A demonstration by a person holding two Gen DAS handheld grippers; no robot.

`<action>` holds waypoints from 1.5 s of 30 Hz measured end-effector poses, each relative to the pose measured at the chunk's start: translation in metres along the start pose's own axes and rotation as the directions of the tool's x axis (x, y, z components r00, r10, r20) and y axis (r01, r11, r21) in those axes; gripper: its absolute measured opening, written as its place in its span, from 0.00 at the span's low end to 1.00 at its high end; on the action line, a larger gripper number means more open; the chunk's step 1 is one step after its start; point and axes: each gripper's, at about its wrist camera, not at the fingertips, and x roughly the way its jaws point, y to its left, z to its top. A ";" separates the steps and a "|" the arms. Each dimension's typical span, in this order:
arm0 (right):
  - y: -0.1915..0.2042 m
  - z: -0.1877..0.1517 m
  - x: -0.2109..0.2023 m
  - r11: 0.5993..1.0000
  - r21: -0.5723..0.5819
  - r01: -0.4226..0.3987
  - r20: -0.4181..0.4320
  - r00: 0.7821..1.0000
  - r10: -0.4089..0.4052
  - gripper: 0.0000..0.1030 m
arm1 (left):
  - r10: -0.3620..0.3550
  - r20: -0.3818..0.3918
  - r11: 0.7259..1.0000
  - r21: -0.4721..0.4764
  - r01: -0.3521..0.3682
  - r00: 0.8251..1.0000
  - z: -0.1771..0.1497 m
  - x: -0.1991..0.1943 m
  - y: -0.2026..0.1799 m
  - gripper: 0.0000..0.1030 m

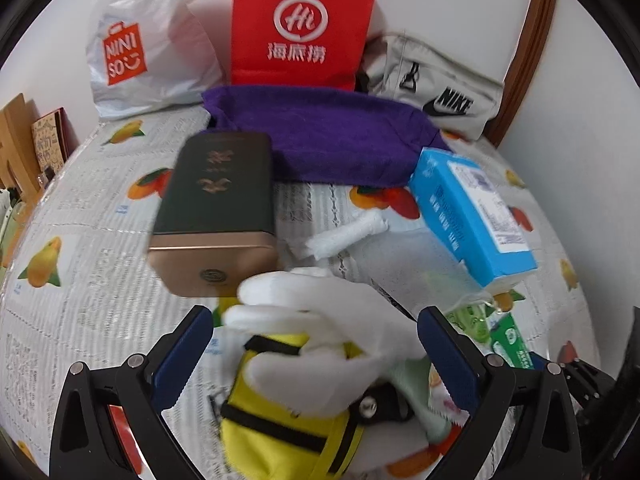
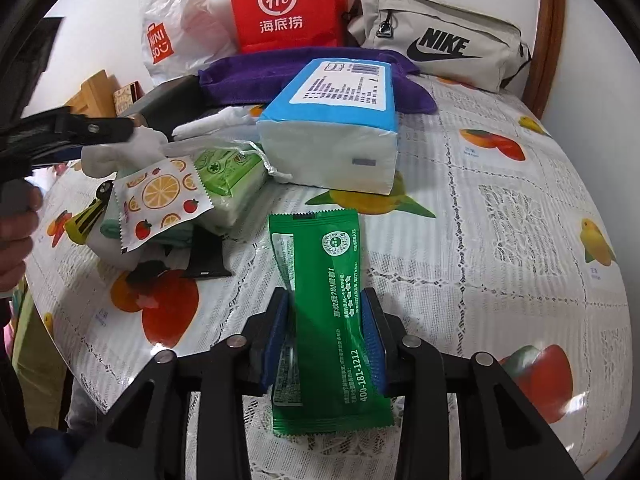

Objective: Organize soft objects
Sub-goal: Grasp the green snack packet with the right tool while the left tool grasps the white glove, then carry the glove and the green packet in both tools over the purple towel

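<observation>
Bright, fisheye warp, left-cam blur

A glossy plastic tablecloth (image 2: 480, 208), printed with fruit, covers the tabletop. The green packet (image 2: 332, 320) is shiny plastic film, creased. Along the far edge lie a matt purple towel (image 1: 320, 136) (nappy cloth), a stiff red paper bag (image 1: 304, 24), a crinkled white plastic bag (image 1: 152, 40) and a grey woven pouch (image 2: 440, 36). The tin (image 1: 216, 208) looks like smooth metal; the blue tissue pack (image 2: 340, 120) wears thin plastic wrap.

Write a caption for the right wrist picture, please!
Right gripper squeezes a green packet above the fruit-print tablecloth, tissue pack beyond.
</observation>
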 end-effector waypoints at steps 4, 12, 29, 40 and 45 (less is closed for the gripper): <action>-0.004 0.001 0.002 1.000 0.028 -0.013 0.025 1.000 0.013 0.37 | 0.031 -0.008 0.999 -0.011 -0.031 0.999 0.000 0.011 -0.002 0.77; -0.001 0.005 0.006 1.000 0.020 0.006 0.057 0.998 -0.007 0.35 | -0.036 0.001 0.999 -0.025 0.036 0.999 -0.002 0.006 0.006 0.43; 0.008 0.010 0.006 0.998 0.048 0.029 0.017 0.999 -0.030 0.34 | -0.033 0.095 0.992 -0.119 0.044 0.995 -0.006 -0.048 0.069 0.24; 0.009 0.017 0.000 0.997 0.066 0.033 0.034 0.999 -0.035 0.26 | -0.025 0.134 0.984 -0.173 0.049 0.991 -0.006 -0.066 0.094 0.24; 0.009 0.025 -0.012 0.998 0.062 0.026 0.049 0.998 -0.029 0.23 | -0.039 0.147 0.983 -0.170 0.064 0.988 0.002 -0.072 0.091 0.23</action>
